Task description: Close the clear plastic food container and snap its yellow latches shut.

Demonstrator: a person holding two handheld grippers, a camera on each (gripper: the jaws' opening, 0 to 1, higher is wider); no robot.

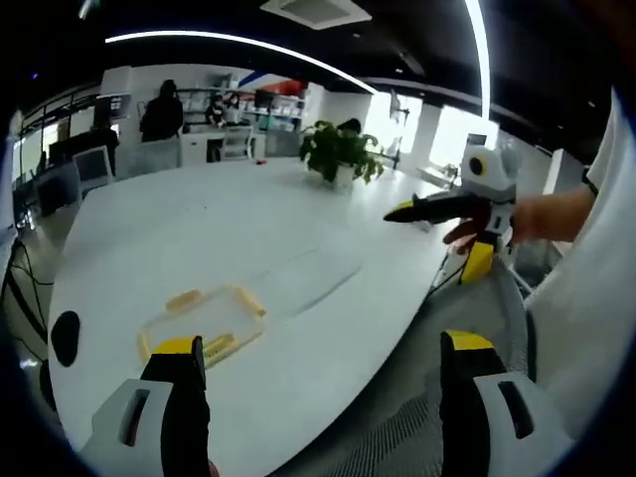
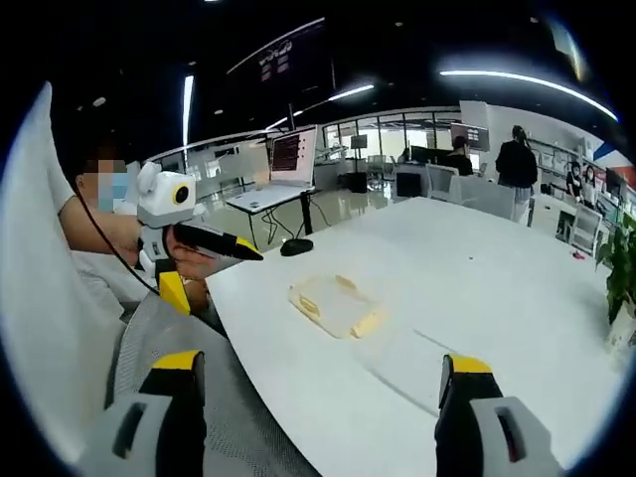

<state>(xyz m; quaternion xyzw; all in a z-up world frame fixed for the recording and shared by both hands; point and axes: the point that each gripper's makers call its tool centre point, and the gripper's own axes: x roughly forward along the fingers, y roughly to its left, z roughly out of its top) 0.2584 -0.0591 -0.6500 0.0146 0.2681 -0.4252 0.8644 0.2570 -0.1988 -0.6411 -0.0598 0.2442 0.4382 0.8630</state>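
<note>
While both grippers hang off the table edge, the clear container (image 1: 202, 328) lies flat on the white table (image 1: 298, 238), well apart from either, its yellow latches (image 1: 183, 299) showing along its sides. In the left gripper view it sits just above the left jaw, so the left gripper (image 1: 323, 360) looks the nearer one, I judge; its long axis runs slantwise across that view. The jaws of the left gripper stand wide apart, holding nothing. The right gripper (image 2: 320, 376) is likewise spread and empty, and the container lies ahead of it, between its jaws and farther up the table.

The left gripper view also shows a potted plant (image 1: 341, 151) beyond; the right gripper view shows a laptop (image 2: 291, 159) on a desk. Whether the lid is fully seated is too small to tell.
</note>
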